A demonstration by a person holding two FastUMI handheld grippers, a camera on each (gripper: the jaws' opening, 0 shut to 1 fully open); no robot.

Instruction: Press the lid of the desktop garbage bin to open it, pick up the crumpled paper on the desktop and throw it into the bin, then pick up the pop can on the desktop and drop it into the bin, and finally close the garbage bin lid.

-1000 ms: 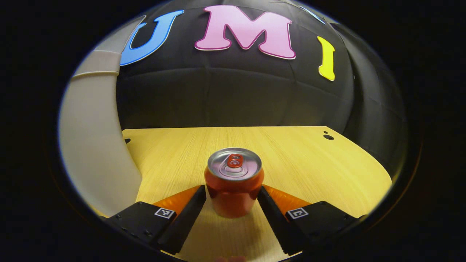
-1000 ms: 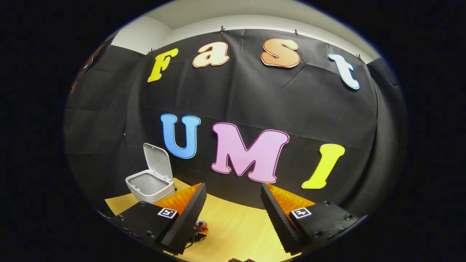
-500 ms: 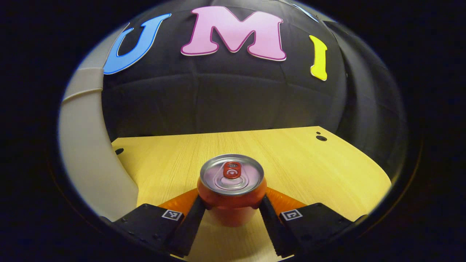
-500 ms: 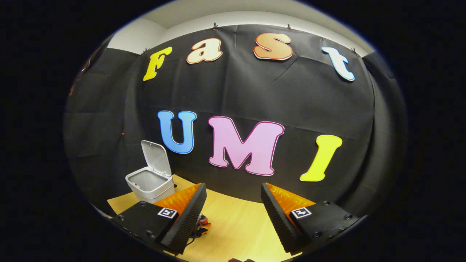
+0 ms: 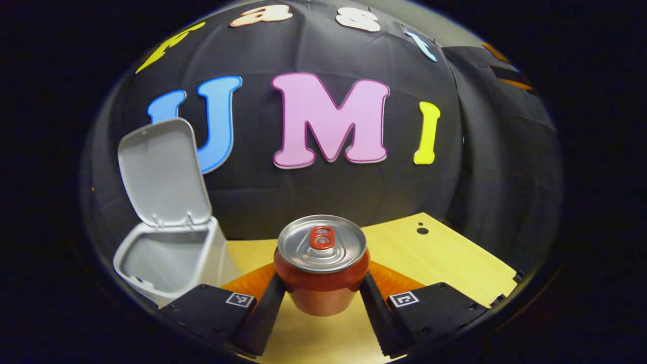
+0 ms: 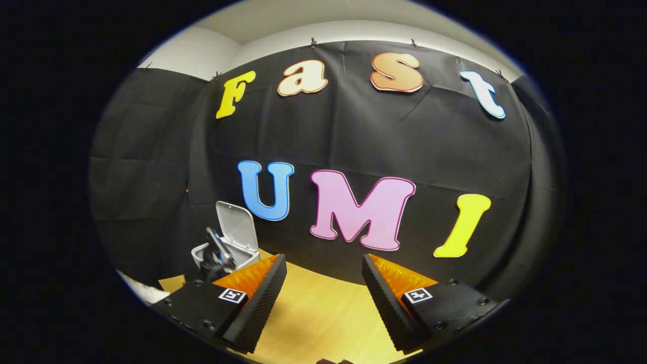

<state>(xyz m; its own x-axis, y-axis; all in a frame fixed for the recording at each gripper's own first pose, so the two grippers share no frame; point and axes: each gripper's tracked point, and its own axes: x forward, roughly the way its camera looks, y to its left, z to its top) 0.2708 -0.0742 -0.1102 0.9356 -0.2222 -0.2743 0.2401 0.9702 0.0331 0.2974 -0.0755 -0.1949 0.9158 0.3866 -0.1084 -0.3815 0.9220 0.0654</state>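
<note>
- I see the garbage bin (image 5: 167, 258) with its lid (image 5: 162, 172) standing upright, hinged back toward the booth wall; so the pressing-open step reads as done.
- My left gripper (image 5: 323, 303) has its jaws closed on the pop can (image 5: 322, 268), one finger on each side of the red body; the can looks lifted clear of the tabletop (image 5: 445, 258), its silver top facing the camera.
- The bin sits just to the left of the can in the left gripper view, its mouth open and near; I judge the can to be in mid-carry — not yet over the opening.
- I cannot find the crumpled paper on the bare wood; I take it to be in the bin already, though the bin's inside is too shadowed to confirm.
- My right gripper (image 6: 323, 303) hangs well back with its jaws wide apart, holding nothing; from it I see the bin far off at the left.
- Left to do, as I judge it: bring the can over the mouth, release it, then push the lid down shut.
</note>
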